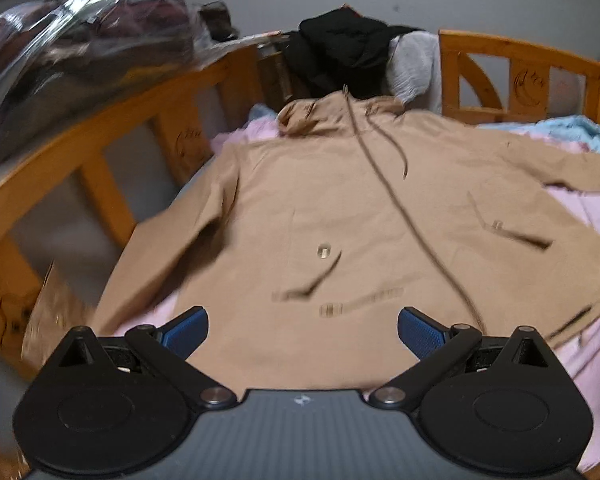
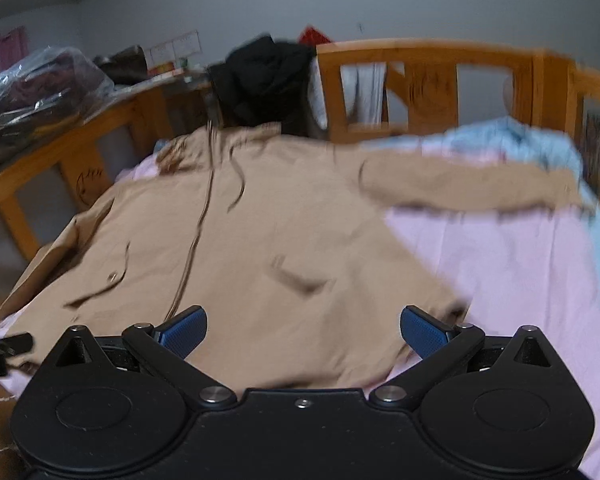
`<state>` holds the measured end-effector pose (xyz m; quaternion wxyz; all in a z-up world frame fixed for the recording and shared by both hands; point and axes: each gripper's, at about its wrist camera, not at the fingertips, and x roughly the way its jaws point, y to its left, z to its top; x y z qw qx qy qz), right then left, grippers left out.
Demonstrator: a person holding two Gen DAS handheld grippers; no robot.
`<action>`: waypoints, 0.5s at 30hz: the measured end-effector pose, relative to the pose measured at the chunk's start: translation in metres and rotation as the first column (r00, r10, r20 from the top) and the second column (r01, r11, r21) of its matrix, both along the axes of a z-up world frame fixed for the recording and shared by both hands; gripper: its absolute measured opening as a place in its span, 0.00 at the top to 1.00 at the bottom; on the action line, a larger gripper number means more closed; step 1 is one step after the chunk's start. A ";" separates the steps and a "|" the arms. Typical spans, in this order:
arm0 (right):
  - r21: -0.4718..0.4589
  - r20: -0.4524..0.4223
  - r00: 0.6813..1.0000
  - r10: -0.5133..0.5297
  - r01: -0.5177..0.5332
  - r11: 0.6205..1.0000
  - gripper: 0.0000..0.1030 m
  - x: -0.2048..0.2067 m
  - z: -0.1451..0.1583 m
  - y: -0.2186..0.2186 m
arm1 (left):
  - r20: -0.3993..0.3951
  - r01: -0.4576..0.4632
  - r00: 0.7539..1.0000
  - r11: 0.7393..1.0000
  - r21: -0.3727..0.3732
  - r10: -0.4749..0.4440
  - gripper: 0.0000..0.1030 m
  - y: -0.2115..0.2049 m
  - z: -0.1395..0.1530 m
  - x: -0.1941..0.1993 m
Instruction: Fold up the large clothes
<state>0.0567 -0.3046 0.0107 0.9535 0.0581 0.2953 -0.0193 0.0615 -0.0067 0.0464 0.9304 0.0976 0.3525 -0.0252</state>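
So the tan jacket (image 1: 340,208) lies flat with its hood at twelve o'clock, nothing folded yet, and both the left claw (image 1: 303,332) and right claw (image 2: 303,330) are wide and empty.

I see a plain tan jacket (image 1: 340,208) on a pale pink sheet (image 2: 500,264), a light blue blanket (image 2: 532,140) at its far right corner, orange wooden rails (image 1: 516,72), and blue gripper pads (image 1: 186,330).
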 end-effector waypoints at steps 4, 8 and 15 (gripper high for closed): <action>-0.016 0.014 1.000 -0.014 0.014 1.000 0.00 0.020 0.018 -0.045 | -0.024 0.016 1.000 1.000 -0.027 -0.016 0.00 -0.006 0.025 0.026; 0.083 -0.010 0.988 -0.157 0.157 0.984 0.00 0.043 0.019 -0.116 | -0.035 0.021 0.999 0.997 -0.070 -0.024 0.00 -0.021 0.045 0.055; 0.193 -0.069 0.891 -0.448 0.452 0.871 0.01 0.071 -0.014 -0.234 | -0.038 0.125 0.991 0.985 -0.118 -0.130 0.00 -0.079 0.075 0.123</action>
